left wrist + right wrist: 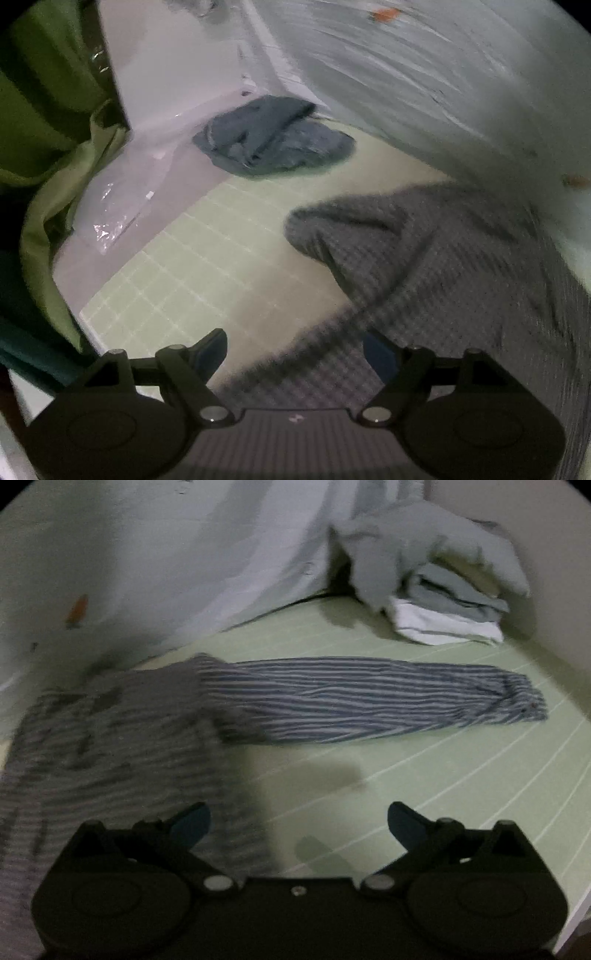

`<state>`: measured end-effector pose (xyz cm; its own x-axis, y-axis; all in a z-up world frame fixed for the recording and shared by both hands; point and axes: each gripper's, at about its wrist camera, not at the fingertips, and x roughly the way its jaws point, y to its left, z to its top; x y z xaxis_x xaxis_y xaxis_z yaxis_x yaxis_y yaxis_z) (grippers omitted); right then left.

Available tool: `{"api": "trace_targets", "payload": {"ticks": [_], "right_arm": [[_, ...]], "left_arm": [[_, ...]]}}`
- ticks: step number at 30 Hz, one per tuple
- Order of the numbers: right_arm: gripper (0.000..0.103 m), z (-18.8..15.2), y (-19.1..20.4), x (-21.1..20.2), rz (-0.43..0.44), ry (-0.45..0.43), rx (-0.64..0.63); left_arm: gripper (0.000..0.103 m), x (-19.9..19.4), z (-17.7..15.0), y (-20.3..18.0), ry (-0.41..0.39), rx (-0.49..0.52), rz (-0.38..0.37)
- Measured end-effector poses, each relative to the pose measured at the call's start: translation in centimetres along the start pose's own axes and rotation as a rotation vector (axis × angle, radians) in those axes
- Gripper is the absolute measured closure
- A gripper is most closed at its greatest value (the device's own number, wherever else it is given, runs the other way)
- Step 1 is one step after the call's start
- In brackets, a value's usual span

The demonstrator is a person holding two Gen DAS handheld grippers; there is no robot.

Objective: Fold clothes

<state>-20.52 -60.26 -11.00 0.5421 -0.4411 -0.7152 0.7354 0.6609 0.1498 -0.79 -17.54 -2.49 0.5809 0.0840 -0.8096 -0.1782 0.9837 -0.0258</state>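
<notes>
Right wrist view: right gripper (299, 821) is spread, empty, above the green sheet (424, 775); the striped garment (332, 698) lies just beyond, folded stack (443, 605) far right. Left gripper (295, 356) is spread over the garment's near edge, pinching nothing.

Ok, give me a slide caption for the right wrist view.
Open right gripper above the green gridded mat, a striped grey-blue garment's sleeve stretched out ahead, folded clothes stacked behind.

striped shirt (332, 698): soft knitted cloth | checked sheet (461, 775): smooth matt cloth | grippers (299, 823): matt black plastic | wrapper (110, 218): glossy, crinkled clear plastic
</notes>
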Motion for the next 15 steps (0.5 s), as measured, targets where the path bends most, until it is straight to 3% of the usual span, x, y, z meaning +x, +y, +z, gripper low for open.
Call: {"api": "trace_targets", "payload": {"ticks": [6,15], "right_arm": [[0.000,1.4,5.0,-1.1,-0.051,-0.013,-0.036],[0.000,2.4,9.2,-1.3,-0.152,0.001,0.106]], "left_arm": [[0.021,4.3,3.7,4.0,-0.023,-0.008,-0.021],[0.021,11.3,8.7,6.3,0.028,-0.022,-0.126]]}}
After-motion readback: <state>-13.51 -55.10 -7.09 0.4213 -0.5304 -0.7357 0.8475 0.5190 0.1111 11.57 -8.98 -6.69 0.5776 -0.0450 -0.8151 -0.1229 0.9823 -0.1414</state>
